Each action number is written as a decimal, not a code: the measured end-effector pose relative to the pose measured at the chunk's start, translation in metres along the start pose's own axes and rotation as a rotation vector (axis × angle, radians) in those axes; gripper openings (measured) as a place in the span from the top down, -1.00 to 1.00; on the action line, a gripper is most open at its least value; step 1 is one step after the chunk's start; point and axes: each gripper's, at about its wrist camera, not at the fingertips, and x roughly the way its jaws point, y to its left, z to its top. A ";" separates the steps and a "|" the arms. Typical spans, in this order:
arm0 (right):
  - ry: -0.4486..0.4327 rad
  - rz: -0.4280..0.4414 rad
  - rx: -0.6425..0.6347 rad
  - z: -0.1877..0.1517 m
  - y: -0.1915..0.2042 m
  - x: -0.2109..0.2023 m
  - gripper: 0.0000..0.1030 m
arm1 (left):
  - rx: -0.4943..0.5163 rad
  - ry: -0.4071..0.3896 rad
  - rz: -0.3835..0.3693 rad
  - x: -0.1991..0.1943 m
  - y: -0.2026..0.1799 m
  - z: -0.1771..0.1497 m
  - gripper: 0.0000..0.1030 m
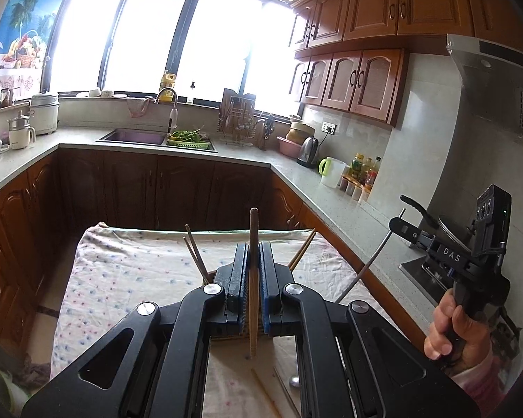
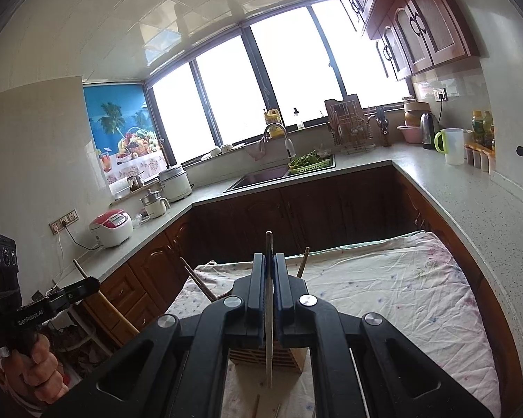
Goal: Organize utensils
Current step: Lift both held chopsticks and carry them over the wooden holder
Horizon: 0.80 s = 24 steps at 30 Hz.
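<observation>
While both grippers hang over the cloth [image 1: 129,271] on the table, each one's got a utensil pinched tight. Left gripper [image 1: 254,271] is clamped on a wooden chopstick [image 1: 254,244], standing upright between the pads. Right gripper [image 2: 269,285] is clenched on a thin metal chopstick [image 2: 269,313], also upright. Wooden holder [image 2: 258,357] sits just below, a few chopsticks [image 2: 198,284] already poking out. More lie loose on the cloth.

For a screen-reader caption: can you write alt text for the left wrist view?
The left gripper is shut on a wooden chopstick, upright above a wooden utensil holder on a floral cloth. The right gripper, beside it, holds a metal chopstick.
</observation>
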 end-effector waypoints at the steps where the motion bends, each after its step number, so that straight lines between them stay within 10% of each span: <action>1: -0.007 0.001 0.000 0.004 0.001 0.003 0.92 | -0.002 -0.011 0.005 0.003 0.002 0.006 0.90; 10: -0.027 -0.009 0.019 0.029 -0.007 0.046 0.92 | -0.058 -0.050 0.044 0.043 0.031 0.031 0.90; 24: 0.098 -0.021 0.091 -0.022 -0.030 0.112 0.92 | -0.205 0.086 0.071 0.119 0.068 -0.033 0.90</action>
